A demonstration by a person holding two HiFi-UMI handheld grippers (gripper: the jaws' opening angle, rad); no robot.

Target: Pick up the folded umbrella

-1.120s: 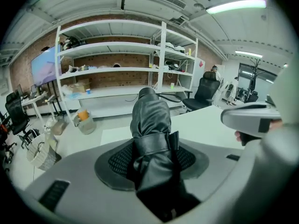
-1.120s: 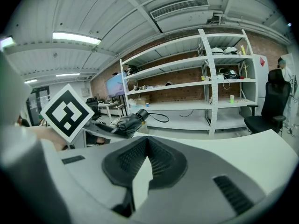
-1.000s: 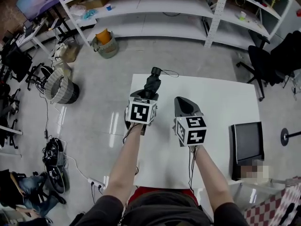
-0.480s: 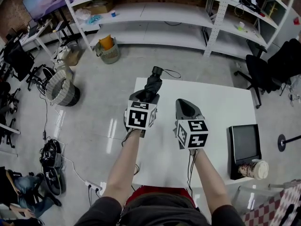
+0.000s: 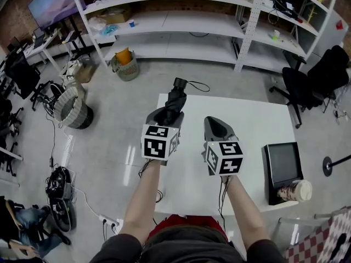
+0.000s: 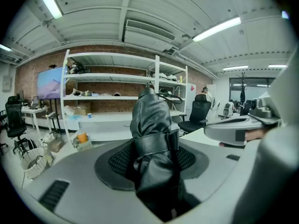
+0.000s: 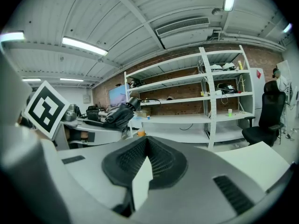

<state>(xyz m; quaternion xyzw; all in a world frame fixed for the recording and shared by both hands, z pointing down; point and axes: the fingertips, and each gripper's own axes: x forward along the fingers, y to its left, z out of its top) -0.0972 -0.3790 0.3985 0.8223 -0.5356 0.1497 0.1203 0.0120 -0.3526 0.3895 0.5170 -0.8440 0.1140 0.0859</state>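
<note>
The folded umbrella (image 5: 176, 98) is black, wrapped with a strap, and its handle end with a cord points away from me. My left gripper (image 5: 167, 114) is shut on it and holds it in the air over the far left part of the white table (image 5: 258, 119). In the left gripper view the umbrella (image 6: 150, 143) fills the space between the two grey jaws. My right gripper (image 5: 215, 126) hovers just to the right, shut with nothing in it. In the right gripper view its pads (image 7: 154, 160) meet at the tip, and the umbrella (image 7: 117, 116) shows at the left.
A black screen (image 5: 283, 163) lies flat on the table's right side with a paper cup (image 5: 295, 190) at its near end. White shelving (image 5: 181, 21) stands beyond the table, a black chair (image 5: 312, 75) at the right, and baskets (image 5: 71, 106) on the floor at the left.
Both grippers have risen a little over the table. The umbrella has come up with the left gripper, still clamped in it.
</note>
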